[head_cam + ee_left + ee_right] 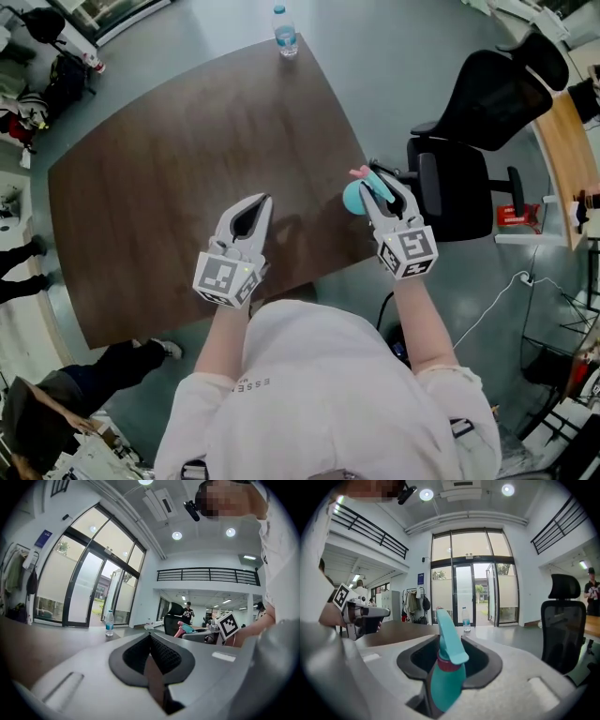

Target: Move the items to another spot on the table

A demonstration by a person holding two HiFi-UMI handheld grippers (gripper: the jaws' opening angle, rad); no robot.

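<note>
A teal spray bottle (356, 195) with a pink collar and nozzle sits between the jaws of my right gripper (380, 183), which is shut on it at the right edge of the brown table (169, 169). In the right gripper view the spray bottle (447, 677) stands upright in my right gripper (450, 639), trigger head pointing away. My left gripper (265, 199) hovers over the table's near part, jaws shut with nothing in them; the left gripper view shows my left gripper (150, 637) with its tips meeting. A clear water bottle (286, 33) stands at the table's far end.
A black office chair (478, 122) stands just right of the table, close to the right gripper. The water bottle (109, 623) is far ahead of the left gripper. A wooden desk edge (567, 159) lies at far right. A person's legs (122, 361) are at the lower left.
</note>
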